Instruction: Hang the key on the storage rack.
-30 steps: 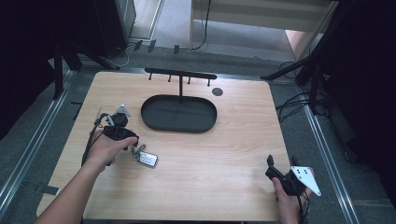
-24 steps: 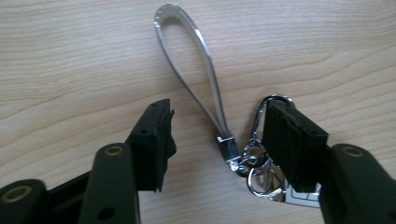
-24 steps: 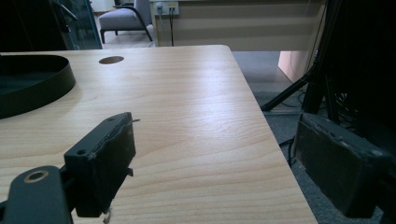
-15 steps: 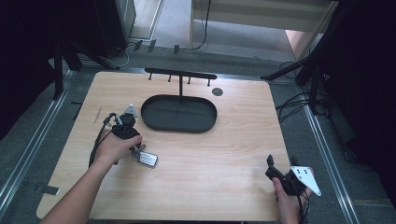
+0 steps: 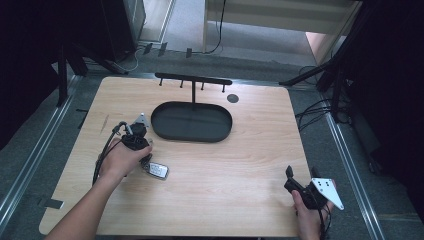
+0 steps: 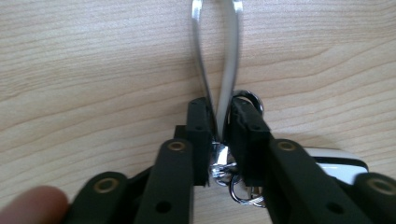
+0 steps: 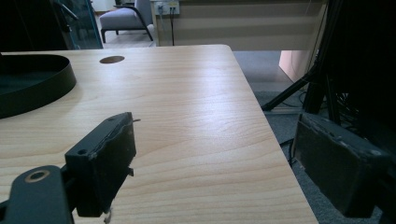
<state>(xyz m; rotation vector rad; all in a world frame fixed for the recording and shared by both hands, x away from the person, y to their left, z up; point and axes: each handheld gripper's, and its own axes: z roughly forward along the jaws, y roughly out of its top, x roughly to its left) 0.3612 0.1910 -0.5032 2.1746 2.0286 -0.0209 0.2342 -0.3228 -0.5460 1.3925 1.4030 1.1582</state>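
A bunch of keys with a white and silver key fob [image 5: 157,170] lies on the wooden table [image 5: 240,150] at the left. In the left gripper view a long silver clip [image 6: 217,56] of that bunch runs away over the wood, with small rings and the fob [image 6: 336,161] by the jaws. My left gripper [image 6: 219,112] points down at the bunch, and its jaws have just been closing; the pads now pinch the clip. In the high view my hand covers the left gripper [image 5: 142,155]. My right gripper [image 5: 302,172] rests open at the table's near right corner, its jaws [image 7: 224,149] holding nothing.
A black oval tray [image 5: 191,137] sits in the middle at the back, with a black hook rack [image 5: 192,79] standing behind it. A round hole [image 5: 232,98] lies in the table past the tray. The table's right edge [image 7: 261,116] drops to grey floor.
My left hand has shifted slightly over the key bunch, near the fob. The fob has stayed in place. My right hand has not moved.
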